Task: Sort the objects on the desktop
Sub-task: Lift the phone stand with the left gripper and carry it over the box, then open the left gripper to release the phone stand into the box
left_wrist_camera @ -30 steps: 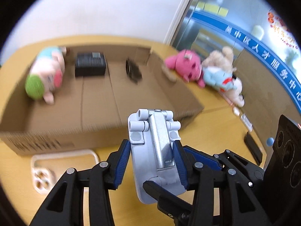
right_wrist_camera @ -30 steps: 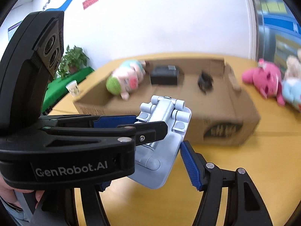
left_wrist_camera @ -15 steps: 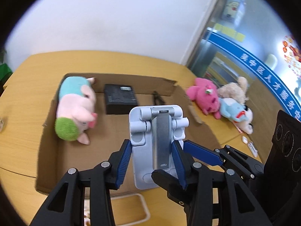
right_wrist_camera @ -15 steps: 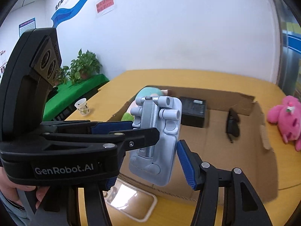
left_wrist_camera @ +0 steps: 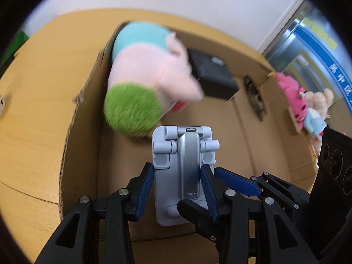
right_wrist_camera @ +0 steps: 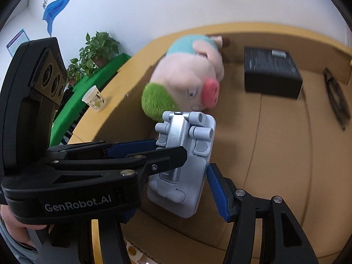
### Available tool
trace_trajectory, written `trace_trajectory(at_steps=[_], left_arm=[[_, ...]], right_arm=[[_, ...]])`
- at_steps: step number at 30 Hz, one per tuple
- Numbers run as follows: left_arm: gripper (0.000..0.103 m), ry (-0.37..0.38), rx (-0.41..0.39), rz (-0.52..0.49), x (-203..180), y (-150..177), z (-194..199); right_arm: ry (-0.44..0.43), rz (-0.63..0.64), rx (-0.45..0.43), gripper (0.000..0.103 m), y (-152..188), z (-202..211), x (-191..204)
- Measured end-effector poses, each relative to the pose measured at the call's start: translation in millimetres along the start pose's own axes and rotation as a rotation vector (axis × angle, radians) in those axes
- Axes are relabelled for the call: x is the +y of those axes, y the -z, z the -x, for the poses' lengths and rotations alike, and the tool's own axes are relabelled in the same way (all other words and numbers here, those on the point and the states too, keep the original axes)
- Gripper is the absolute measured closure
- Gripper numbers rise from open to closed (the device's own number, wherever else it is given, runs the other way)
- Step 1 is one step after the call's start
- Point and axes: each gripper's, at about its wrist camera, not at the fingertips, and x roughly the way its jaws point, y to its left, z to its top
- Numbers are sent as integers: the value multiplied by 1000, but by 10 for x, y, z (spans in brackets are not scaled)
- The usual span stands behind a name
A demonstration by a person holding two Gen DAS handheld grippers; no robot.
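Note:
My left gripper (left_wrist_camera: 177, 190) is shut on a folded grey phone stand (left_wrist_camera: 183, 165) and holds it over the near left part of an open cardboard box (left_wrist_camera: 79, 145). The stand also shows in the right wrist view (right_wrist_camera: 184, 154), with the left gripper reaching in from the left. My right gripper (right_wrist_camera: 176, 180) is open around the stand, its right finger (right_wrist_camera: 217, 195) apart from it. In the box lie a pink plush pig with a green cap (left_wrist_camera: 143, 79), a black box (left_wrist_camera: 211, 77) and a black clip (left_wrist_camera: 256, 96).
Pink and beige plush toys (left_wrist_camera: 303, 107) lie on the yellow table right of the box. A paper cup (right_wrist_camera: 94, 98) stands on the table to the left. A white tray edge (right_wrist_camera: 134, 253) shows below the box front. Plants and a green surface are at far left.
Both grippers have moved forward and down over the box with the stand. The box interior and the plush pig now fill the views, and the white tray has dropped nearly out of sight.

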Motion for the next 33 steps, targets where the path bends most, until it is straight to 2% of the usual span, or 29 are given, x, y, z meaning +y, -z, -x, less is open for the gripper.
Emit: trace_trajectory(at_steps=[4,10,12,13,14,15,17,18,21,23,27,29,33], left_arm=[[60,-41,37,-10,11,30,-94],[61,-60,68,19,44,-22,-164],[61,-62,61,30,47,-21,-133],[61,-68,49,30,48,-12,-92],[61,-71,35,24,37,0,-34],[61,-79,16,13,18,18,38],[61,-103,-52,-18,-50,91,273],[60,-107,-87,-30,-86,125,387],[47,-124,-249,-98,-256,368,846],[34,-155,-375,-149,-408,593,1129],[26,-225,-567,-181,-639,929,1435],[25,-231,-595,-193,-751,980,1422],[26,-213,-581,-204,-829,1111,1385]], right_arm=[[-24,-48,63,45,-8,-167,-56],[-44,-74,90,45,-41,-179,-97],[-45,-91,80,33,-25,-114,-120],[-37,-92,71,21,-11,-69,-128],[-26,-90,54,14,14,15,-134],[-18,-86,41,12,35,80,-127],[43,-63,4,3,98,295,-113],[92,-45,-42,2,162,488,-93],[181,-5,-157,0,317,890,7],[244,31,-251,0,471,1185,78],[329,65,-357,0,733,1576,174],[340,75,-374,0,818,1672,187],[357,100,-390,0,954,1784,261]])
